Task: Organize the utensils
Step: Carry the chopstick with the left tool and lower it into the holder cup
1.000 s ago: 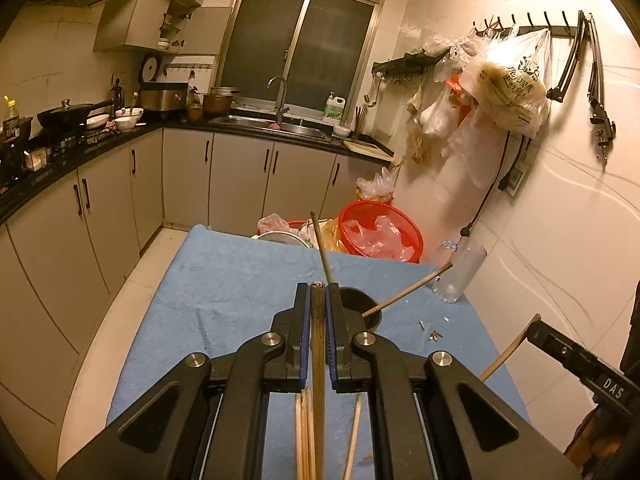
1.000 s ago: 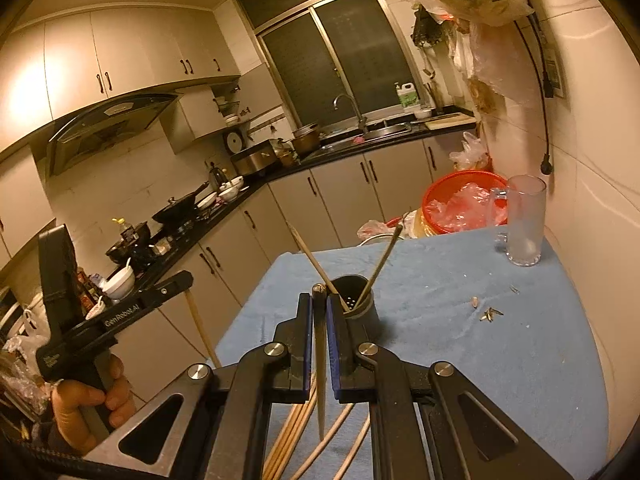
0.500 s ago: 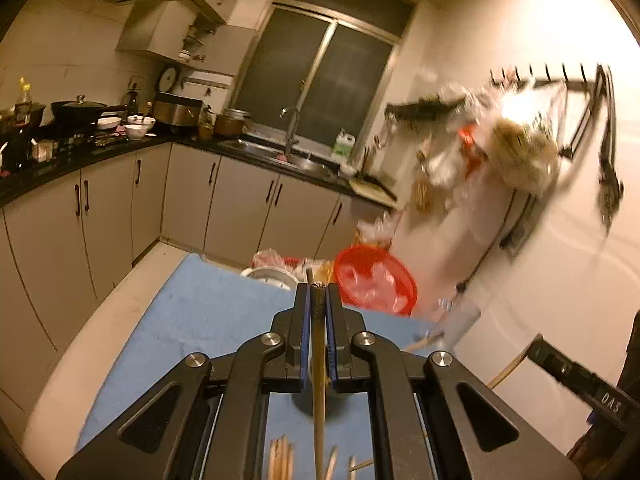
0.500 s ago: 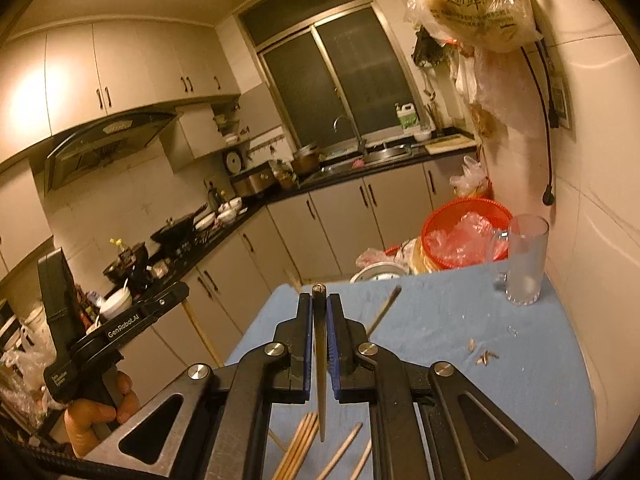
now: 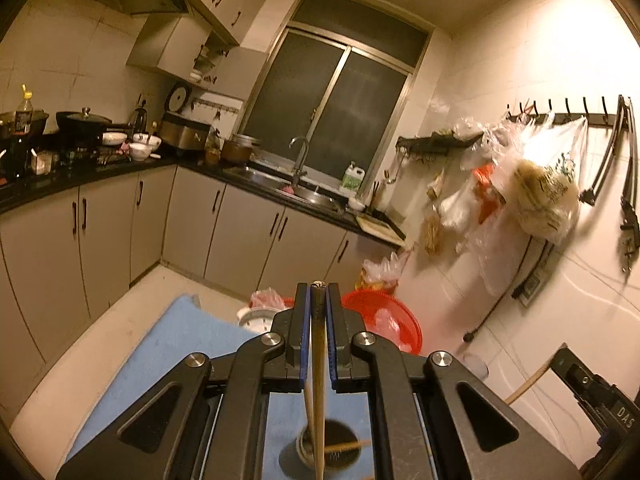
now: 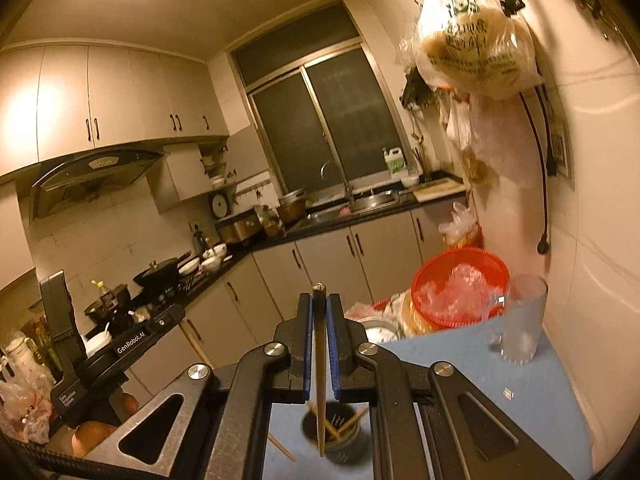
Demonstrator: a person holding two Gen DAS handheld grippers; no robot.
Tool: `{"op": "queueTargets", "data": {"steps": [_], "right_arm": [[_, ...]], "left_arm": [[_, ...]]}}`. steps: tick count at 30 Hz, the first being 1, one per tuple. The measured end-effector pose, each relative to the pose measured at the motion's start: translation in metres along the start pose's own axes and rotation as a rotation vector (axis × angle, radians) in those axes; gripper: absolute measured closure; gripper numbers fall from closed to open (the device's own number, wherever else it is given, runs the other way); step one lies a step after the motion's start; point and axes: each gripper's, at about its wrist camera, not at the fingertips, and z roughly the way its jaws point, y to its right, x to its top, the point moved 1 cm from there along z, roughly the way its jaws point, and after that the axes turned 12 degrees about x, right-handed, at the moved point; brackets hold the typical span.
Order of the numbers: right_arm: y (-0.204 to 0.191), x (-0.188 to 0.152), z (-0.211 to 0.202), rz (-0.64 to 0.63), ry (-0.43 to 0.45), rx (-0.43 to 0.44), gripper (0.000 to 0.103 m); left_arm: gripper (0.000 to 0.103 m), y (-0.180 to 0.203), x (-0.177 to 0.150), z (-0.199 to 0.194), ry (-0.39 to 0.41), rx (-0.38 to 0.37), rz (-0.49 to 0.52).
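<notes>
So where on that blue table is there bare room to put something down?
Bare blue cloth lies between the utensil cup and the glass. The far edge, by the red basket, is crowded.

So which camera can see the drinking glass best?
The right wrist view. There the glass stands whole and upright on the blue cloth beside the red basket, by the wall. The left wrist view shows only a blurred bit of the glass, mostly hidden behind the gripper's frame.

Blue cloth (image 6: 460, 364), red basket (image 6: 460, 280), tan chopsticks (image 6: 320, 380), dark holder (image 6: 332, 446).
</notes>
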Motion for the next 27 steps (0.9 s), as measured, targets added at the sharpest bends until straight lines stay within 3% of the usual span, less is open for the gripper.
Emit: {"op": "queueTargets", "data": {"steps": [10, 17, 27], "right_arm": [[0.015, -0.005, 0.037, -0.023, -0.019, -0.006, 0.096], [0.029, -0.034, 0.051, -0.018, -0.076, -0.019, 0.096], [0.042, -0.068, 0.049, -0.004, -0.124, -0.053, 0.096]], "left_arm": [[0.096, 0.016, -0.005, 0.043, 0.034, 0.001, -0.022], [0.096, 0.011, -0.037, 0.068, -0.033, 0.021, 0.017], [0.095, -0.015, -0.067, 0.059, -0.122, 0.014, 0.051]]}}
